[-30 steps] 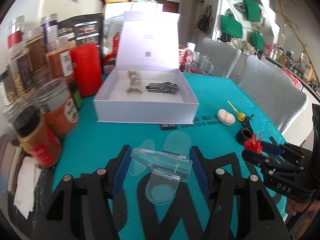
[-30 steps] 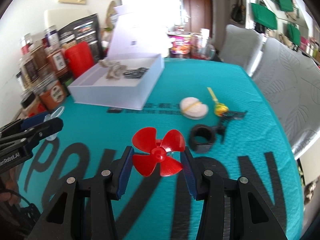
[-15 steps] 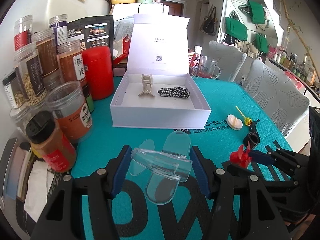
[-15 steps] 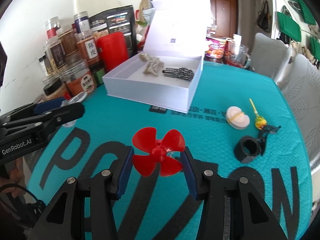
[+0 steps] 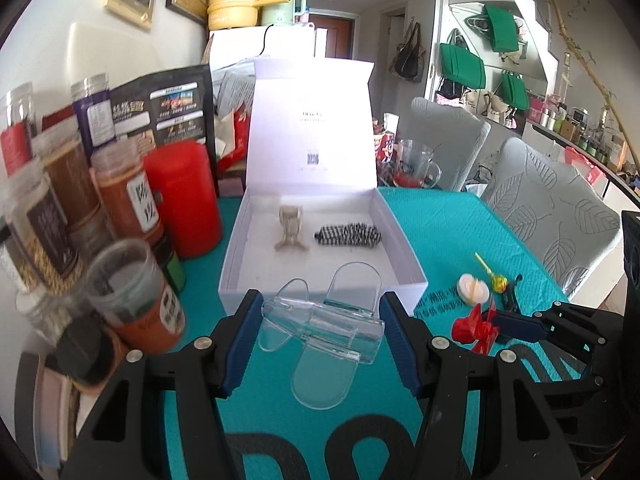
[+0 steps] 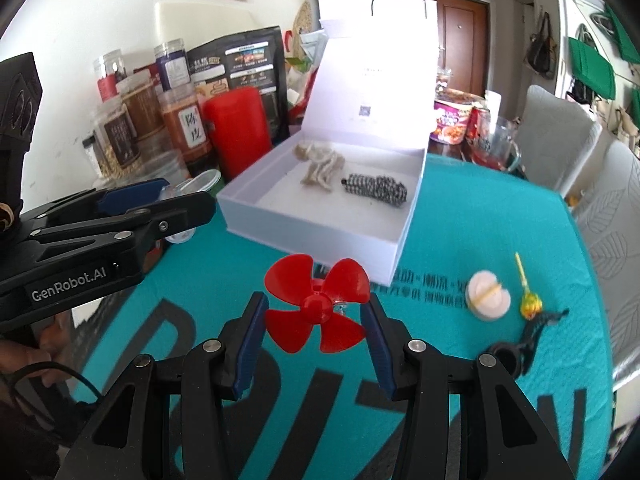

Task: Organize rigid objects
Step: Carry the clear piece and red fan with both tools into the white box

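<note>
Teal table [image 5: 440,216]; left tongs [image 5: 320,334] grip clear clip [image 5: 320,330]; right tongs [image 6: 316,330] grip red propeller [image 6: 316,304]

"GenRobot.AI" stands in white letters on the side of the left gripper [image 6: 180,208]. A spice jar [image 6: 186,128] bears a white label reading "陈皮". The open white box [image 5: 312,148] shows a QR code on its lid; the small print there is unreadable.

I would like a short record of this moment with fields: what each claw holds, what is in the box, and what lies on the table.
left claw: shut on clear plastic clip
right claw: shut on red propeller
white box: open; holds beige clip and black-and-white scrunchie
teal table: round white piece, lollipop, black ring
</note>
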Demonstrator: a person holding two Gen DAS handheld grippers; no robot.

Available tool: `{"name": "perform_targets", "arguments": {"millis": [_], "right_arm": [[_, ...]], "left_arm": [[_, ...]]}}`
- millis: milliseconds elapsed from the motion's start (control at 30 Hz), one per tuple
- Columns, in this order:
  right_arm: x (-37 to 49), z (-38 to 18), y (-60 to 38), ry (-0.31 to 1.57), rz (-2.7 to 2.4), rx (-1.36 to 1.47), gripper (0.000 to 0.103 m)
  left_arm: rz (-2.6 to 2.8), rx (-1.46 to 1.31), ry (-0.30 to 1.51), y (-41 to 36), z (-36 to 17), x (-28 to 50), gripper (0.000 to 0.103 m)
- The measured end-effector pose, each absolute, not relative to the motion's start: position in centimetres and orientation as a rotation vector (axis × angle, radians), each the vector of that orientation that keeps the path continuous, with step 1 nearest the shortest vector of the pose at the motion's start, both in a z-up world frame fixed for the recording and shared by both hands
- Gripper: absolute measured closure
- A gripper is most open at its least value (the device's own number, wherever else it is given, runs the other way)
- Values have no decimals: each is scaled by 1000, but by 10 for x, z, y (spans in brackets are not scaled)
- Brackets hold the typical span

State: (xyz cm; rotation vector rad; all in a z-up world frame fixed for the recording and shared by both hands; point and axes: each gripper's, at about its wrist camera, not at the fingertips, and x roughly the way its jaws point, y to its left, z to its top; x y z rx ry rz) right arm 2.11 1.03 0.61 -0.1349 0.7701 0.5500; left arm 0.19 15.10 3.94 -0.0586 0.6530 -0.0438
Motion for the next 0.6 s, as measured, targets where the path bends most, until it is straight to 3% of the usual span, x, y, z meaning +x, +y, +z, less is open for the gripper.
{"name": "perform_targets", "arguments": {"millis": [600], "right_arm": [[77, 54, 20, 730, 575, -145, 56]], "left_arm": [[-98, -31, 622, 152, 64, 58, 43]]}}
